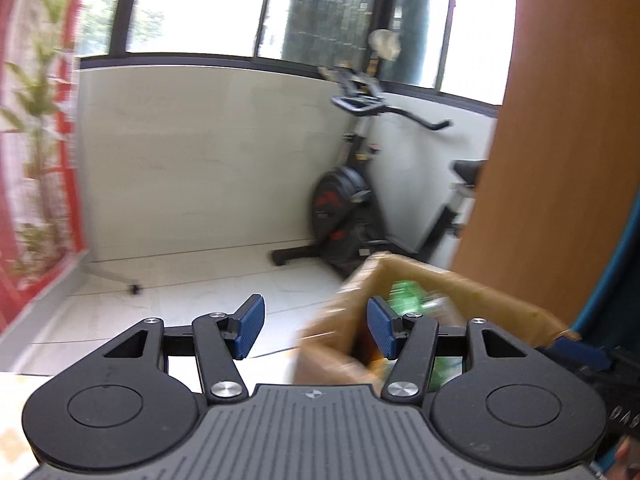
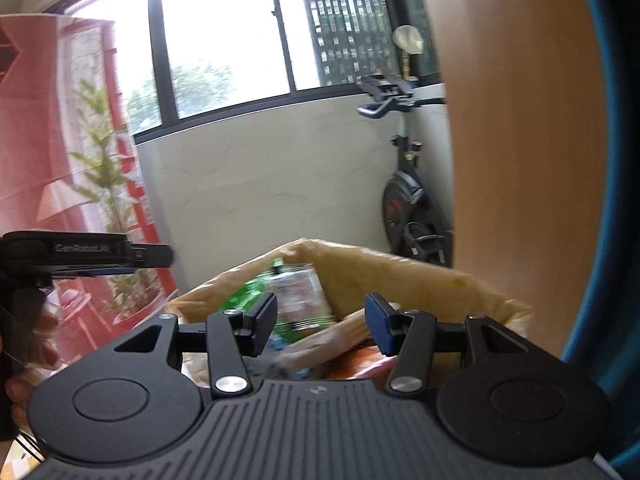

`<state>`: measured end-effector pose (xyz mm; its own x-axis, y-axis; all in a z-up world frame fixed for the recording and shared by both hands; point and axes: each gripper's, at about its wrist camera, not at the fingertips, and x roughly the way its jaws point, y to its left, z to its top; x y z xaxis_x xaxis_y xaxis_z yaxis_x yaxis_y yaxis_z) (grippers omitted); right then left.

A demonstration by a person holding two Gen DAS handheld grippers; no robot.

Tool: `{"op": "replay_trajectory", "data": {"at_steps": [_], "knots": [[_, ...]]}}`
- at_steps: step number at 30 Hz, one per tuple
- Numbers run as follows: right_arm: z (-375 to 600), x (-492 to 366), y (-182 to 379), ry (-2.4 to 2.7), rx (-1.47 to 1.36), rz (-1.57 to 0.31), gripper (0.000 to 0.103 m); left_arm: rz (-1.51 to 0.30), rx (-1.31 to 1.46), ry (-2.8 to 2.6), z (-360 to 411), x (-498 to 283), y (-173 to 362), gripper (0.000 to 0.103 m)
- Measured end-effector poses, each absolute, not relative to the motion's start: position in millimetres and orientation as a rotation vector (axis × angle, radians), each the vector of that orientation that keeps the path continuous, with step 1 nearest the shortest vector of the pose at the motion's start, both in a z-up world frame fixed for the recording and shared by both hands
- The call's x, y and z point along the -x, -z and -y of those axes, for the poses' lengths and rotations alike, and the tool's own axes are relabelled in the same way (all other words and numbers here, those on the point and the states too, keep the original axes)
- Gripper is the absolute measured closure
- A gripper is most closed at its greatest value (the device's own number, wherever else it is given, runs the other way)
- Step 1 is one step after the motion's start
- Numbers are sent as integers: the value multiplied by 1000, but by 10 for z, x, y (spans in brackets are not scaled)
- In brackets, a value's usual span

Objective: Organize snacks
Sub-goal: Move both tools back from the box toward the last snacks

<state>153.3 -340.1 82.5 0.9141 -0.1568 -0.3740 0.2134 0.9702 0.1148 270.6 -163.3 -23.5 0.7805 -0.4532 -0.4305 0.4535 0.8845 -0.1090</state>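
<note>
Both handheld grippers hover with jaws spread wide and nothing between them, above a brown cardboard box (image 2: pixel 400 276) of snacks in a tiled room fronted by large windows (image 2: pixel 224 40). In the right wrist view the right gripper (image 2: pixel 322 324) sits directly over the open box, whose back wall rises beyond the blue pads; inside lie a green-printed packet (image 2: pixel 256 292), a clear-wrapped pack with dark print (image 2: pixel 300 292) and a pale brown wrapper (image 2: pixel 340 332), all blurred, so labels cannot be read. That view alone shows the left gripper (image 2: pixel 152 256) side-on at the left edge, a hand wrapped round its handle, against a red panel (image 2: pixel 52 140) and a leafy plant (image 2: pixel 104 168). The left wrist view puts the left gripper (image 1: pixel 316 326) off to the box's left: its left pad stands over bare white floor tiles (image 1: pixel 180 312), its right pad in front of the box's near corner, and only a scrap of the green packet (image 1: pixel 408 300) shows above the cardboard (image 1: pixel 440 284). This view alone takes in the whole black exercise bike (image 1: pixel 352 208) standing against the low white wall (image 1: pixel 200 152), from handlebars to base, whereas the right wrist view shows just its handlebars and flywheel (image 2: pixel 408 200) beside a broad wooden panel (image 2: pixel 520 160). A blue edge (image 1: pixel 624 272) borders that panel in both views.
</note>
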Motion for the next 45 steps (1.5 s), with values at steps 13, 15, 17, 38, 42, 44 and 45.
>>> {"op": "replay_trajectory", "data": {"at_steps": [13,15,17,38,42,44,45], "knots": [[2556,-1718,-787,57,-106,-405,50,-488,24,272,382,-2672,186,43],[2450,-1749,-746,40,-97,-416,51,-493,22,256,262,-2666,208,43],[2359,-1776,-702,23,-91,-423,51,-500,18,242,144,-2640,241,43],[1766,-2471,538,-161,4,-596,51,-665,73,179,-407,-3060,1286,43],[1645,-2724,967,-227,126,-678,51,-705,97,162,-465,-3214,1522,43],[1607,-2832,1155,-238,191,-710,51,-718,112,160,-477,-3252,1628,43],[1586,-2869,1249,-247,221,-720,52,-725,116,161,-486,-3281,1673,43]]}}
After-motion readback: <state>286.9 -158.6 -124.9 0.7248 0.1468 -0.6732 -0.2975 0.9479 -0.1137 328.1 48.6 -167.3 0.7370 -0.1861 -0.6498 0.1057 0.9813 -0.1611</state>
